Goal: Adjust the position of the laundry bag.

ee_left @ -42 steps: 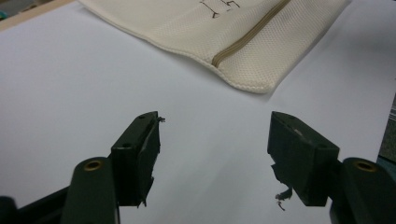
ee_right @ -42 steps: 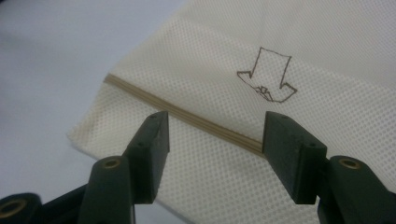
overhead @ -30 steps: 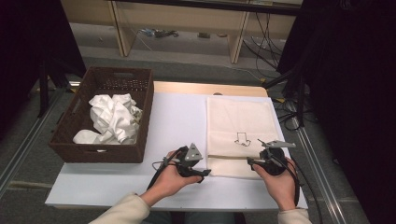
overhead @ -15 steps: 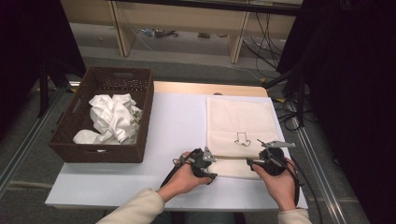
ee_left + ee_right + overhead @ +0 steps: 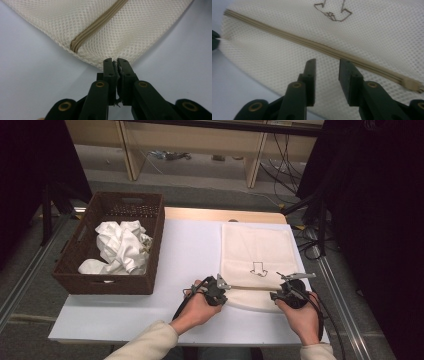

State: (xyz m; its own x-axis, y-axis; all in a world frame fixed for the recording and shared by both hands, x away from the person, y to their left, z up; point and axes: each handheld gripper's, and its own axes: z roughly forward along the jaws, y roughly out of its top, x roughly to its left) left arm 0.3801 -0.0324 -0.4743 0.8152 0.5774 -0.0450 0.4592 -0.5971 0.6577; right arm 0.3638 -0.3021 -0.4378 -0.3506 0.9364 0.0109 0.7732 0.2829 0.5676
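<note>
Item count, as observed: 1 cream mesh laundry bag [image 5: 257, 257] is laid flat on the white surface [image 5: 187, 255]. 1 tan zipper [image 5: 317, 46] is fitted along the bag, and 1 outlined arrow mark [image 5: 258, 268] is printed on it. 1 brown woven basket [image 5: 82, 255] is placed on the surface, and 1 crumpled white cloth bundle [image 5: 120, 245] is contained in it. 2 claws are counted: 1 left claw [image 5: 220, 288] and 1 right claw [image 5: 280, 290], each held in 1 hand.
</note>
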